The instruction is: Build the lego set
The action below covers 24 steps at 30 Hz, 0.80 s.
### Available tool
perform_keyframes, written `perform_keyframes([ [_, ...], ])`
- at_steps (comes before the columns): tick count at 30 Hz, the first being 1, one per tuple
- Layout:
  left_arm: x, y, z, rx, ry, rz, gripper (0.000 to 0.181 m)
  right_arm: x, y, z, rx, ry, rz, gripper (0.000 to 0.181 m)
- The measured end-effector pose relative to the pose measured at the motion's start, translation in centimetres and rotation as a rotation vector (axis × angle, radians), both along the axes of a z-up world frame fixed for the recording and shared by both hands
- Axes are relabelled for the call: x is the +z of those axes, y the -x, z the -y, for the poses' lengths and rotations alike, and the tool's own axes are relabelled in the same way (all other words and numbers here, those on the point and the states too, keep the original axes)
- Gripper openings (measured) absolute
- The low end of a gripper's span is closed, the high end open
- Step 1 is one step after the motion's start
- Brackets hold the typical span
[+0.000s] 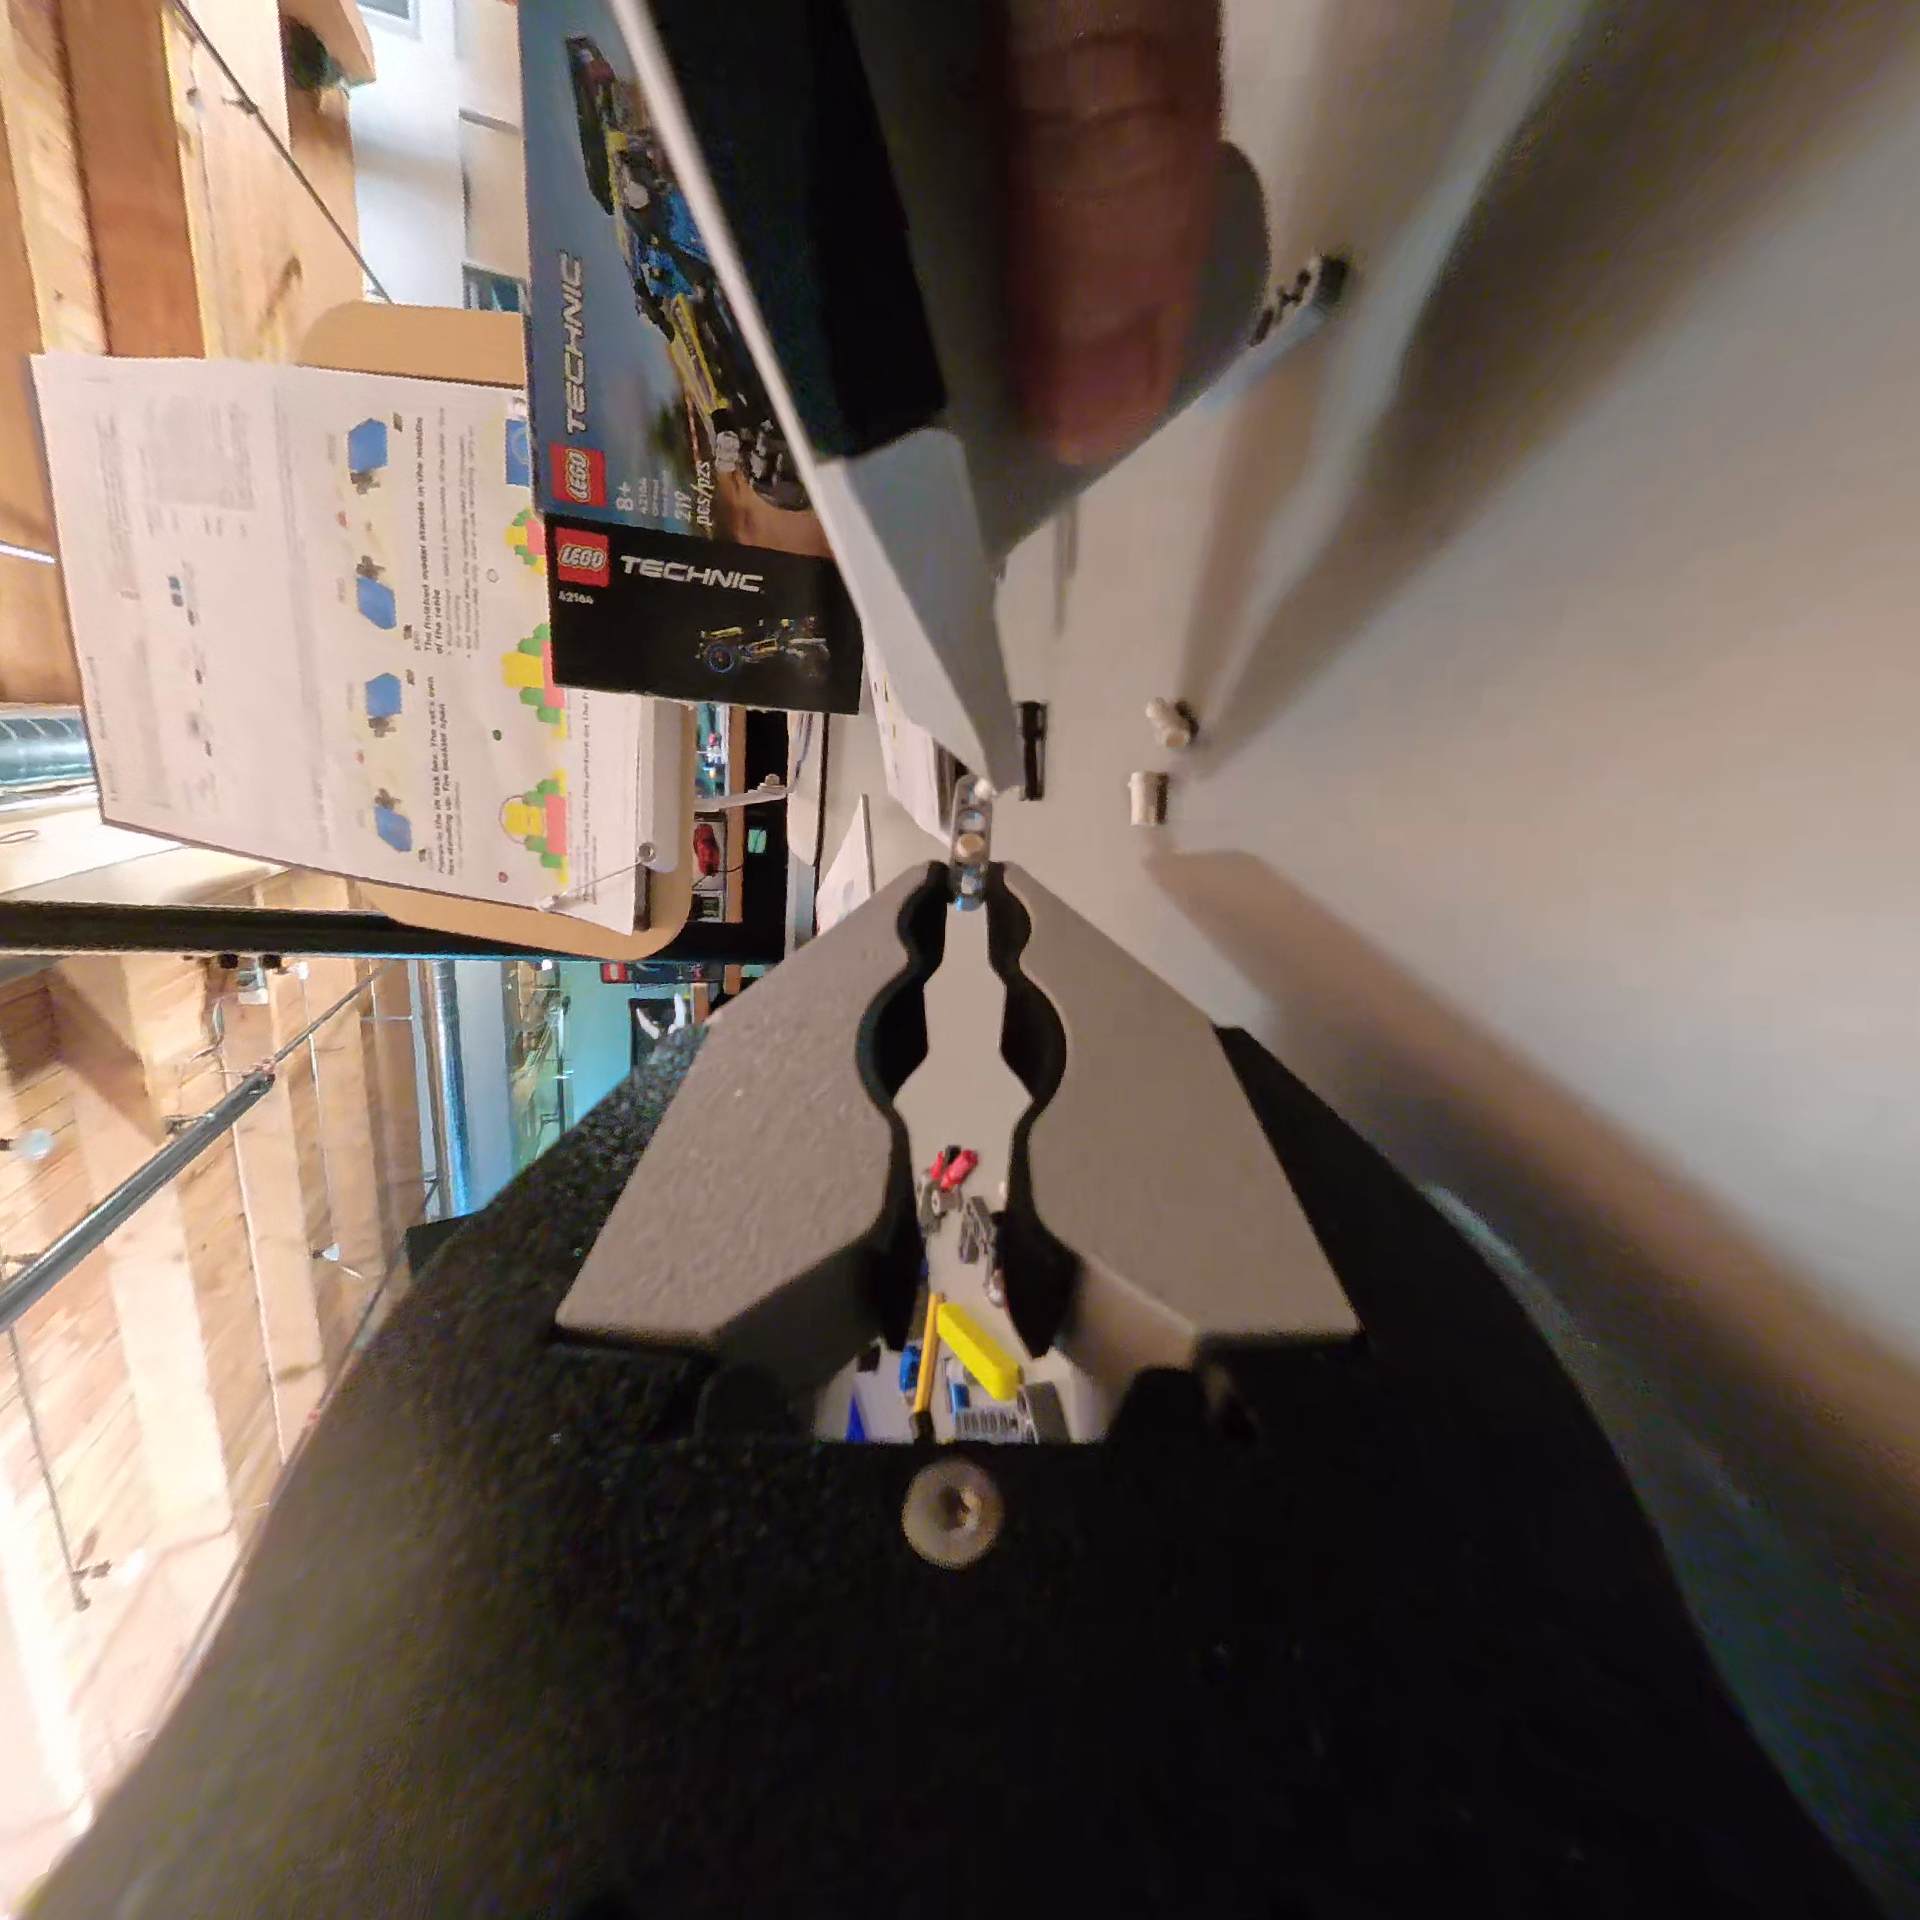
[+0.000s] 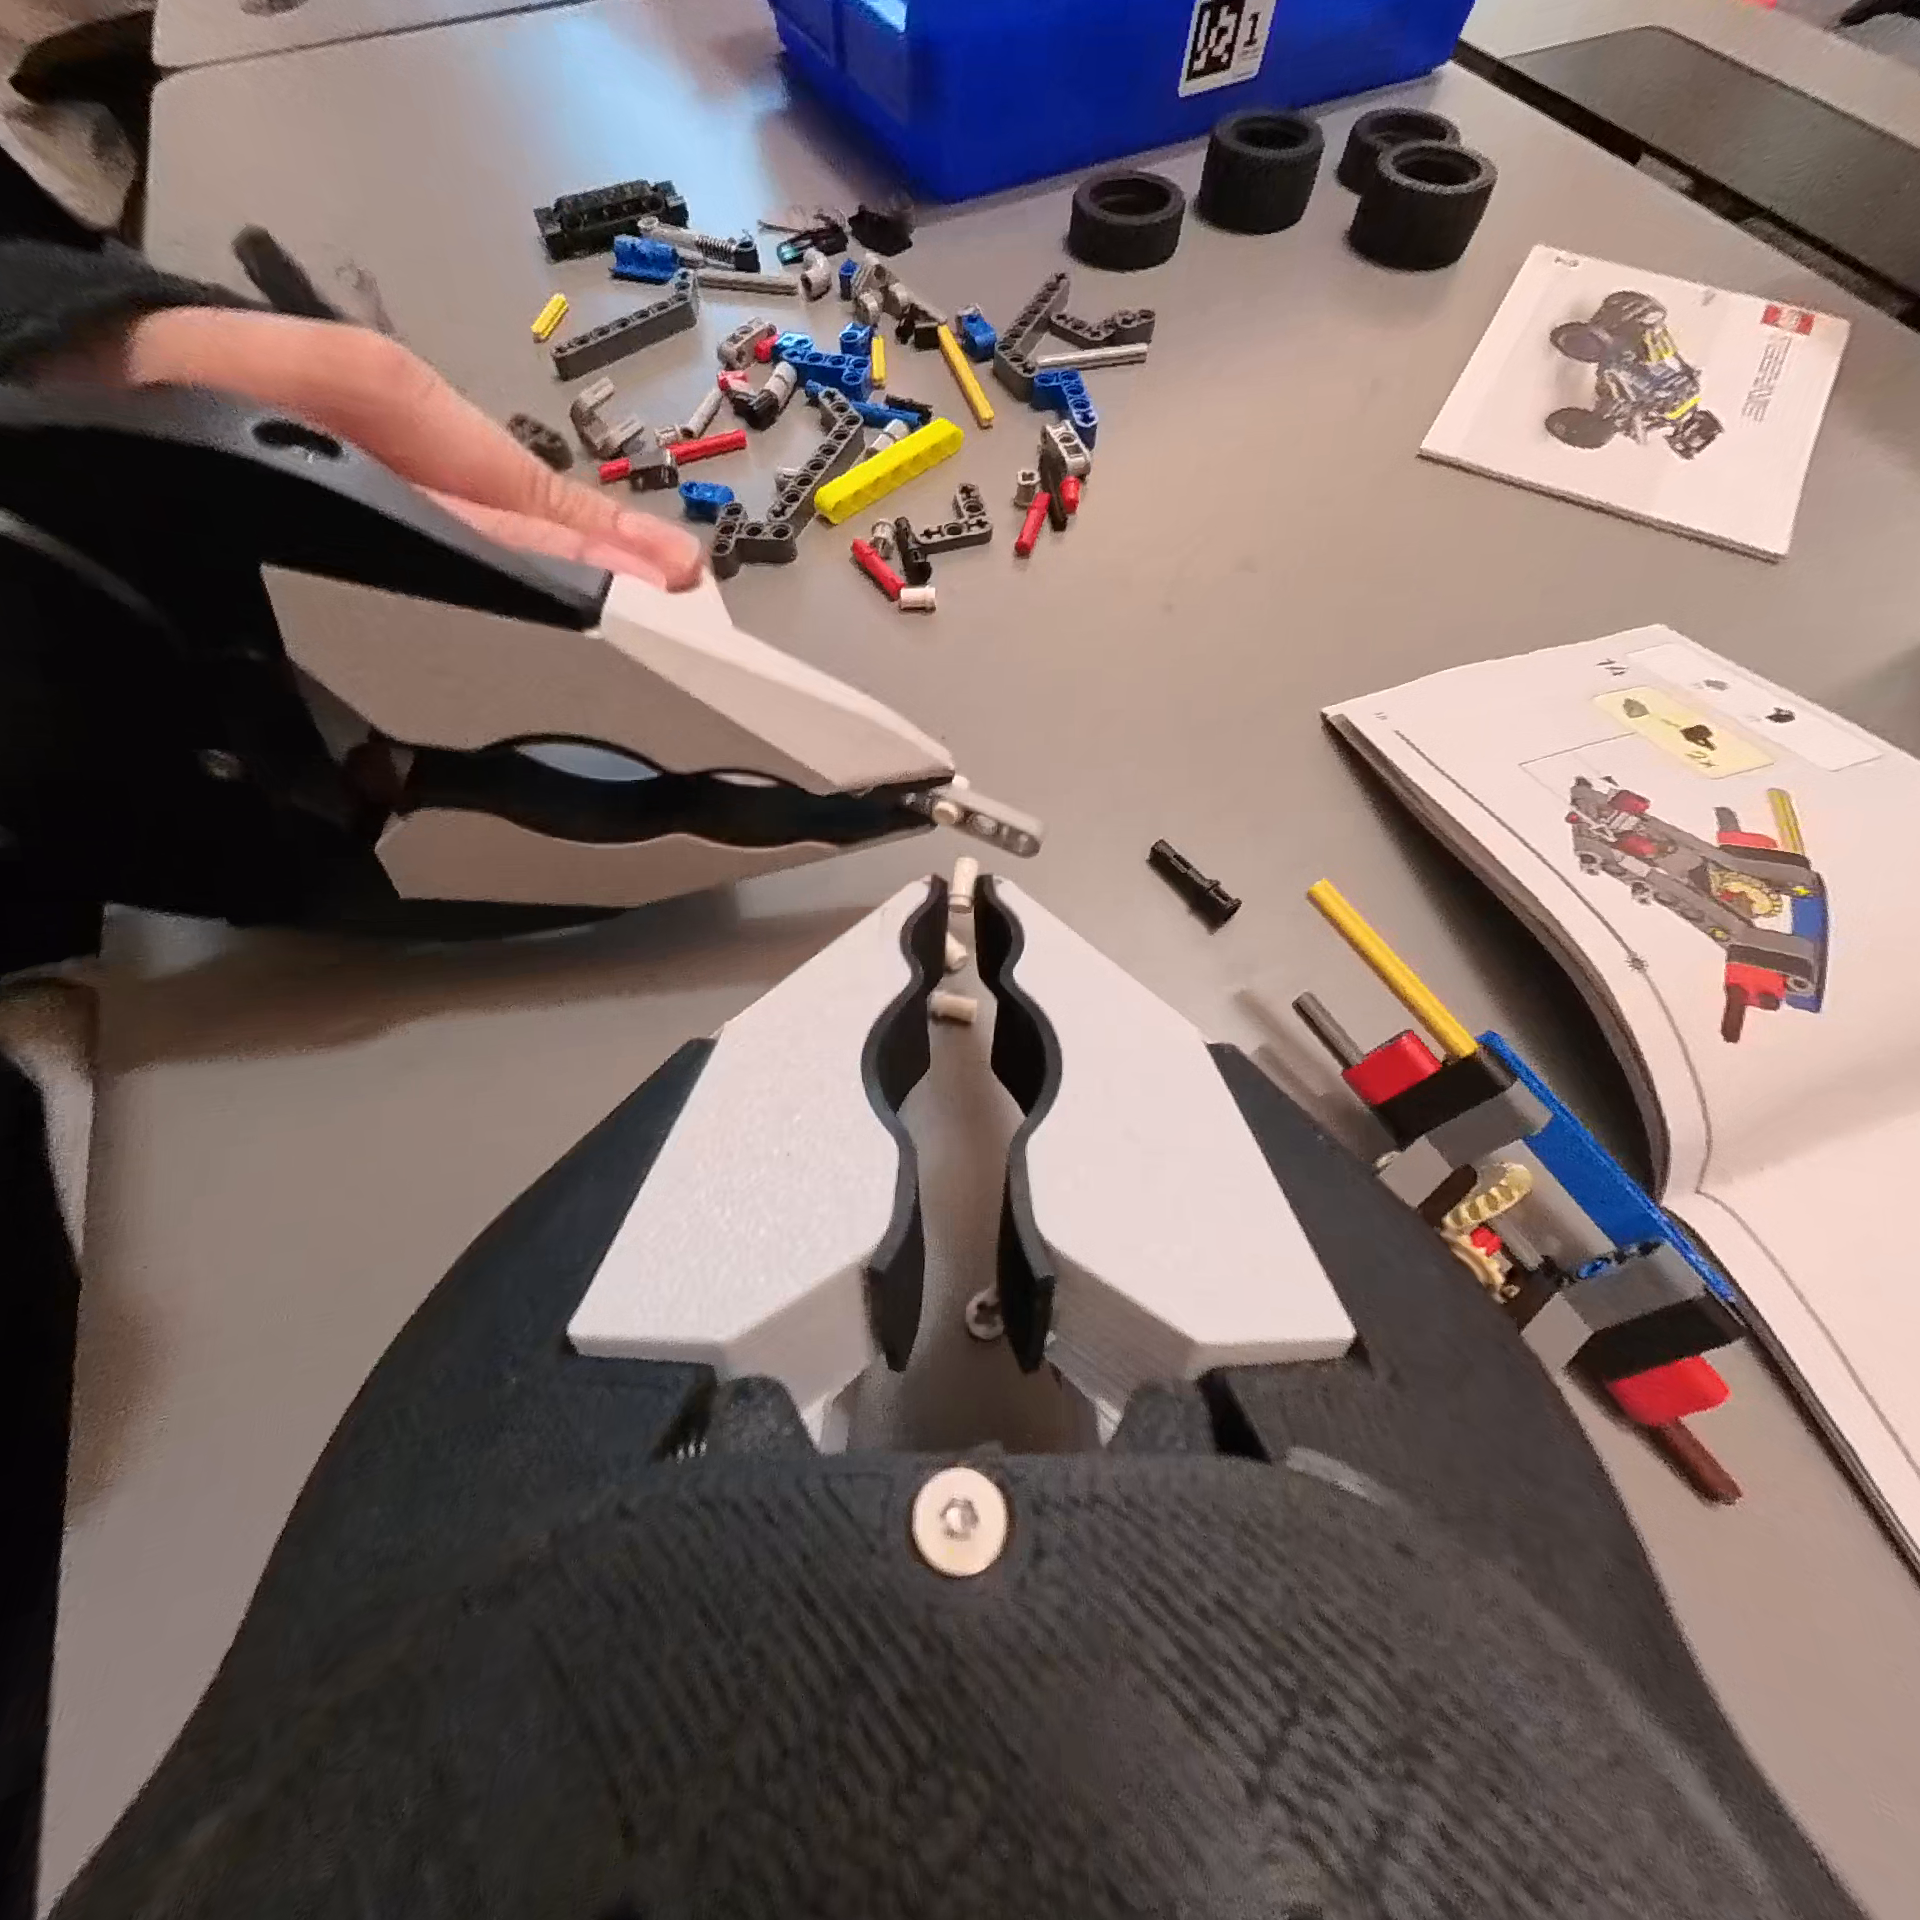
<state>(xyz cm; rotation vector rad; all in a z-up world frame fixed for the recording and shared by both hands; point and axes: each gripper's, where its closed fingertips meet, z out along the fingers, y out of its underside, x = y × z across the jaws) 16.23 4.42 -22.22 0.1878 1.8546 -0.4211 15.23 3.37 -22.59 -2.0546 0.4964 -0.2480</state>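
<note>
A grey table (image 2: 1299,582) carries everything, and places here are given relative to the open instruction booklet (image 2: 1704,1039) at its right edge. Far behind the booklet stands a blue bin (image 2: 987,94) with four black tyres (image 2: 1262,171) beside it. Left of the booklet and farther back lies a scatter of loose lego pieces (image 2: 831,416). A partly built chassis (image 2: 1538,1195) in blue, grey, black and red rests against the booklet's near left edge. A black pin (image 2: 1195,881) lies just left of the booklet. Farther left, the left tool (image 2: 940,805) is clamped on a short grey beam (image 2: 987,821) held in the air. The right tool (image 2: 964,894) pinches a small light grey pin (image 2: 964,883) just below that beam. The step in hand looks like pinning the beam; next, the pin must line up with a hole and press in
</note>
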Motion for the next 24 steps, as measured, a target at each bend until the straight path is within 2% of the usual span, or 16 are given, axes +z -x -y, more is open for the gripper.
perform_keyframes([
  [14, -0.8, 0.5, 0.7, -0.04, -0.076, -0.006, 0.005, -0.9, -0.3, 0.0, -0.024, 0.063, -0.003, 0.004],
  [21, -2.3, 0.8, 0.7, -0.064, -0.028, -0.148, 0.006, -2.3, 0.0, 0.1, 0.025, 0.213, 0.104, 0.004],
  [24, -2.4, 0.7, 0.6, -0.06, -0.023, -0.156, 0.006, -2.4, -0.1, 0.0, 0.056, 0.239, 0.157, 0.004],
])
